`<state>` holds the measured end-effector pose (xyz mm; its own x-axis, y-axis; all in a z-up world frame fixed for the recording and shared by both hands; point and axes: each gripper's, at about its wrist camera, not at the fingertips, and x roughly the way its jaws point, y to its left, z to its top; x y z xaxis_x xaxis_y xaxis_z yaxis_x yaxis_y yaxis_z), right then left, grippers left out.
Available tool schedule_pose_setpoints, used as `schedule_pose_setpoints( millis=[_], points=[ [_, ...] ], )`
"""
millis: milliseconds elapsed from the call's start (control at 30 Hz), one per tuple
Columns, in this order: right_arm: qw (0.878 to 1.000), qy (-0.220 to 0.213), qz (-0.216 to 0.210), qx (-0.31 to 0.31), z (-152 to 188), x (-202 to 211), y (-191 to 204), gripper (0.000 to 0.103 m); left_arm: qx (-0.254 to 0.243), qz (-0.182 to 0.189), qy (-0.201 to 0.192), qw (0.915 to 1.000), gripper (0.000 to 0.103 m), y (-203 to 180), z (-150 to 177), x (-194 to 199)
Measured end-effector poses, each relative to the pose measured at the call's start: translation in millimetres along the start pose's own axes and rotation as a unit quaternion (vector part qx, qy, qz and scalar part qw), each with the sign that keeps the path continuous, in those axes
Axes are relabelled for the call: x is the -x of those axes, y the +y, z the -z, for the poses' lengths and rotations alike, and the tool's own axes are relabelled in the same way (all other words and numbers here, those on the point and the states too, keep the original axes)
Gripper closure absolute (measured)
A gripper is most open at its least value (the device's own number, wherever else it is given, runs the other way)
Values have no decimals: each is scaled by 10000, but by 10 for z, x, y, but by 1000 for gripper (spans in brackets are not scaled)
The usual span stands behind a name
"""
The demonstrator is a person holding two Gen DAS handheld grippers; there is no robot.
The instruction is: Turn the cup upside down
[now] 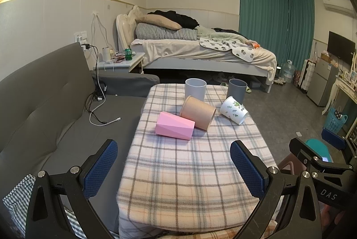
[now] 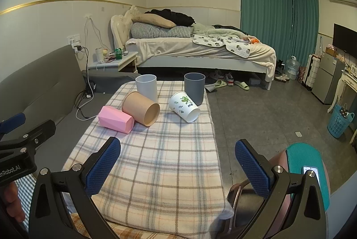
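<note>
Five cups are on a plaid-covered table (image 1: pixel 185 174) (image 2: pixel 160 172). A pink faceted cup (image 1: pixel 174 125) (image 2: pixel 116 119), a tan cup (image 1: pixel 198 112) (image 2: pixel 141 108) and a white leaf-print cup (image 1: pixel 233 110) (image 2: pixel 184 106) lie on their sides. A light grey cup (image 1: pixel 195 89) (image 2: pixel 146 87) and a dark grey cup (image 1: pixel 237 88) (image 2: pixel 194 88) stand upright at the far edge. My left gripper (image 1: pixel 174 169) and right gripper (image 2: pixel 177 168) are both open and empty, above the table's near end, well short of the cups.
A grey sofa (image 1: pixel 44 109) with cables lies left of the table. A bed (image 1: pixel 200 54) and a nightstand (image 1: pixel 120 62) stand behind. Tiled floor (image 2: pixel 267 109) is to the right, with a blue basket (image 2: pixel 339 120) and a fridge (image 2: pixel 328 80).
</note>
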<state>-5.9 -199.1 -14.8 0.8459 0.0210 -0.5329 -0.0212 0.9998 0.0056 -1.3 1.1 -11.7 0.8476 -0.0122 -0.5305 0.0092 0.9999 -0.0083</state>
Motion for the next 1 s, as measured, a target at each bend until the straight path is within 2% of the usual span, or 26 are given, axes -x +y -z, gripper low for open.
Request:
schedule_pose_setpoints(
  millis=[233, 500, 700, 1000],
  points=[
    [9999, 83, -48, 55, -9, -84, 40, 0, 67, -70, 101, 9999, 0, 37, 14, -98],
    [9997, 174, -164, 81, -240, -468, 111, 0, 326, -239, 309, 9987, 0, 286, -167, -538],
    [9985, 303, -411, 181, -604, -1050, 264, 0, 490, -387, 495, 9968, 0, 513, -344, -1039],
    [9925, 869, -733, 453, -1028, -2271, 632, 0, 611, -623, 768, 9932, 0, 823, -597, -1887]
  ],
)
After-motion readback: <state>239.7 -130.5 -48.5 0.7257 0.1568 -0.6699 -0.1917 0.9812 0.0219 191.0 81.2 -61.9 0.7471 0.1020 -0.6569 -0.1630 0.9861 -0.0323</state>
